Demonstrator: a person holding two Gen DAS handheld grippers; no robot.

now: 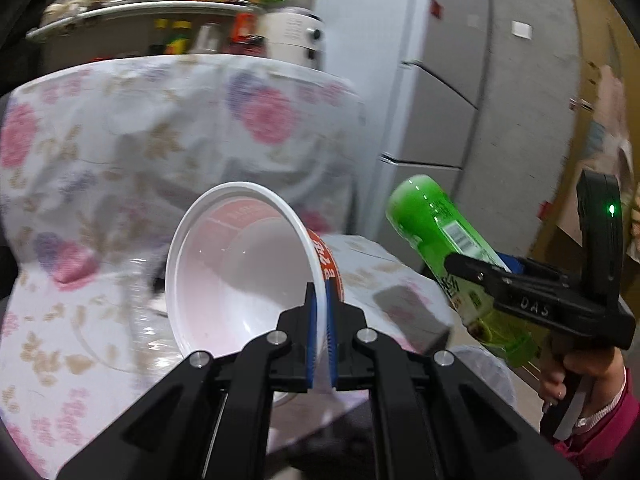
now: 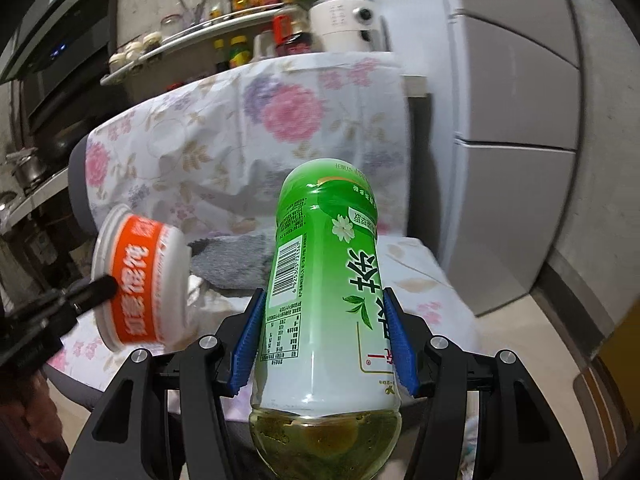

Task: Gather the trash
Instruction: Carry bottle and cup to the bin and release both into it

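Note:
My left gripper [image 1: 319,300] is shut on the rim of an empty white noodle bowl [image 1: 236,272] with an orange label, held tilted in the air with its mouth toward the camera. The same bowl [image 2: 138,284] shows at the left in the right wrist view, pinched by the left gripper [image 2: 105,282]. My right gripper [image 2: 325,304] is shut on a green tea bottle [image 2: 328,280], its blue pads [image 2: 250,336] pressing both sides; a little liquid sits near the cap end. The bottle [image 1: 440,236] and right gripper [image 1: 468,266] appear at the right of the left wrist view, a hand below.
A chair draped in floral cloth [image 1: 140,128] stands behind both items, a grey cushion [image 2: 232,260] on its seat. A grey fridge [image 2: 516,120] rises on the right. A shelf [image 2: 208,24] of bottles and jars and a white appliance [image 2: 344,20] lie behind.

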